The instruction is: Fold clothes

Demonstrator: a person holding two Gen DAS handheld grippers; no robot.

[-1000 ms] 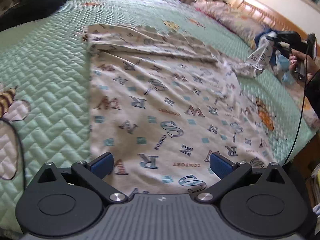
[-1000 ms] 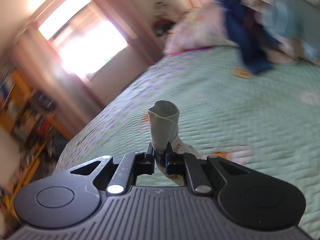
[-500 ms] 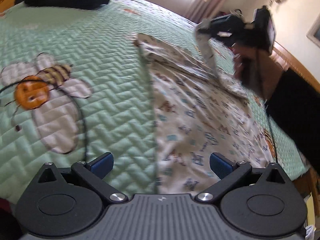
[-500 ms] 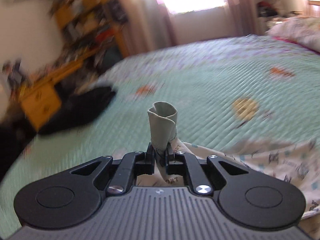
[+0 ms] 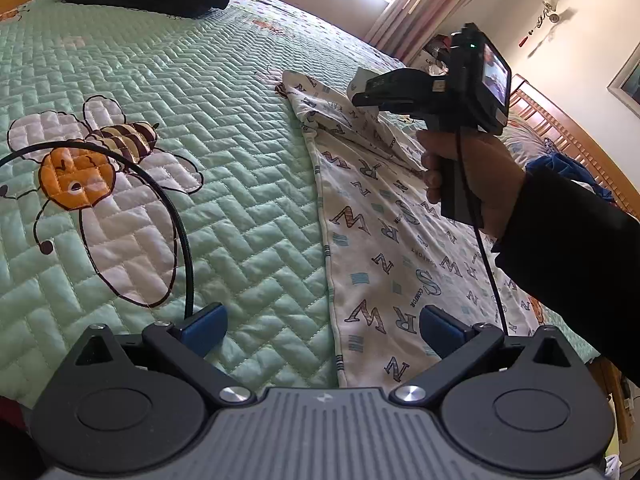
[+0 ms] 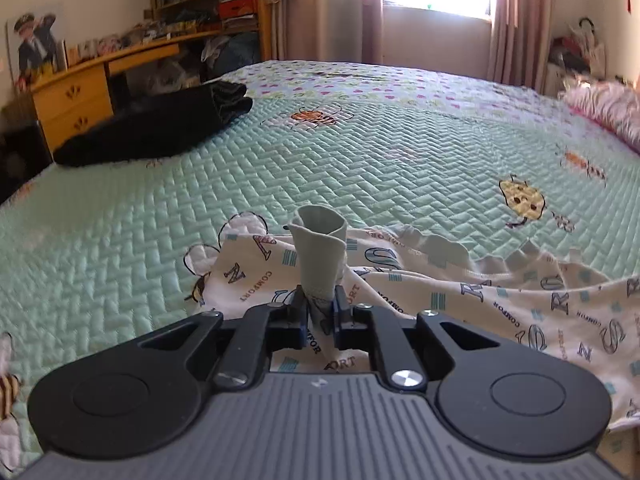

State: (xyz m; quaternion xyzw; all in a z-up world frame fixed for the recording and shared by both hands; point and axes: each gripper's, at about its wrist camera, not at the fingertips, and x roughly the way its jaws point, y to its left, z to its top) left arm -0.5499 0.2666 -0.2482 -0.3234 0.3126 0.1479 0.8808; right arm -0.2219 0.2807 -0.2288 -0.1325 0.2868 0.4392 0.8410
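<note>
- The letter-print garment (image 5: 384, 248) lies spread on the green quilted bedspread (image 5: 200, 128), right of the embroidered bee (image 5: 80, 168), with its long left edge running from the near side away toward the far end.
- At that far end the cloth is bunched, and the grey cuff (image 6: 320, 254) stands up rolled between the pads of the right gripper (image 6: 320, 312).
- The right gripper's jaws are easing apart, yet the pads are on the fabric and the pinch holds.
- A hand (image 5: 472, 172) in a dark sleeve (image 5: 580, 272) grips that tool's handle over the garment.
- Left gripper (image 5: 322, 328) hangs low at the near edge, blue pads spread wide, nothing between them, straddling the garment's left hem.
- Far left, a black folded garment (image 6: 160, 124) rests on the bedspread.
- Beyond it, a wooden desk (image 6: 76, 96).
</note>
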